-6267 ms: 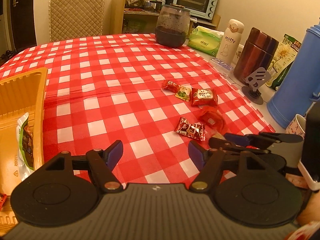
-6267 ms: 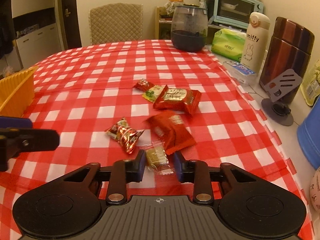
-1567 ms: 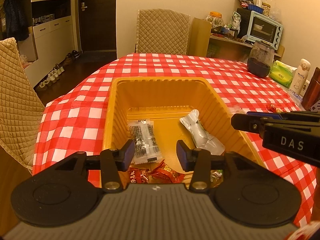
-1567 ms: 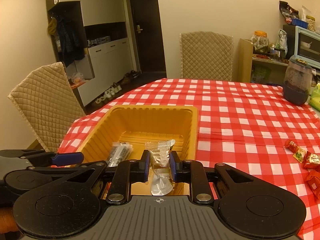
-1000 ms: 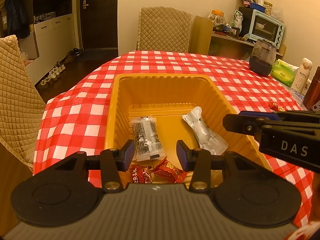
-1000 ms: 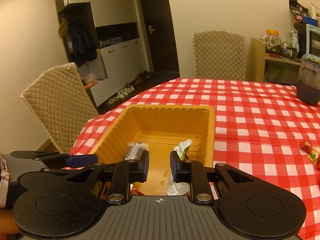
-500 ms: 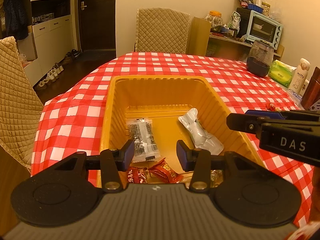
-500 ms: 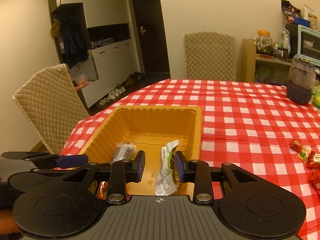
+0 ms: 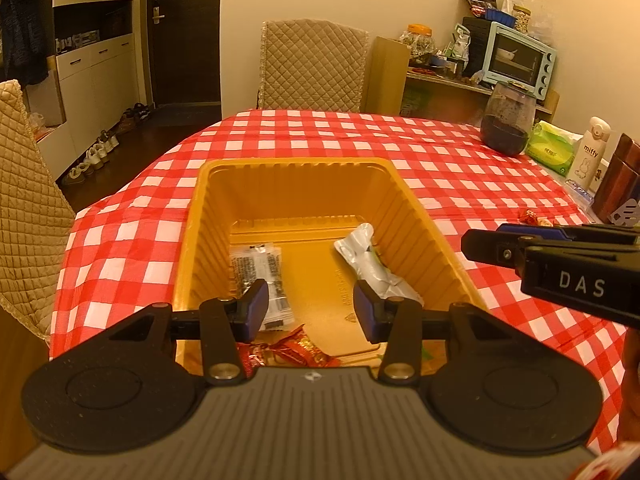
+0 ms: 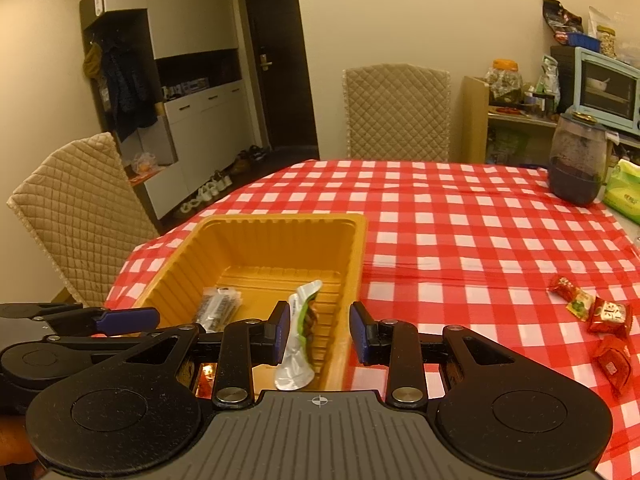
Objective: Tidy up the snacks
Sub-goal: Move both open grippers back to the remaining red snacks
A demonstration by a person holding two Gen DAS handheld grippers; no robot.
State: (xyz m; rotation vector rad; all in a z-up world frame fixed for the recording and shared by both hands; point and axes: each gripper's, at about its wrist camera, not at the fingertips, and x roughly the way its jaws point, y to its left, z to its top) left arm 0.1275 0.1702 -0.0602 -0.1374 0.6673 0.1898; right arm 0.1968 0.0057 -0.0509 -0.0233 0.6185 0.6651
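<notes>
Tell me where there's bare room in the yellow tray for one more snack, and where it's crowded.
The middle of the tray floor is bare, between the black-printed packet and the silver packet, and so is the strip along the far wall. The near end is crowded with red candies. Outside, the checked tablecloth between the tray and the loose red candies is free.

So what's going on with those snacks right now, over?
Both tongs open, empty, over the yellow tray. Silver packet and dark bar inside it. Red candies left on the tablecloth. Nothing blocking.
</notes>
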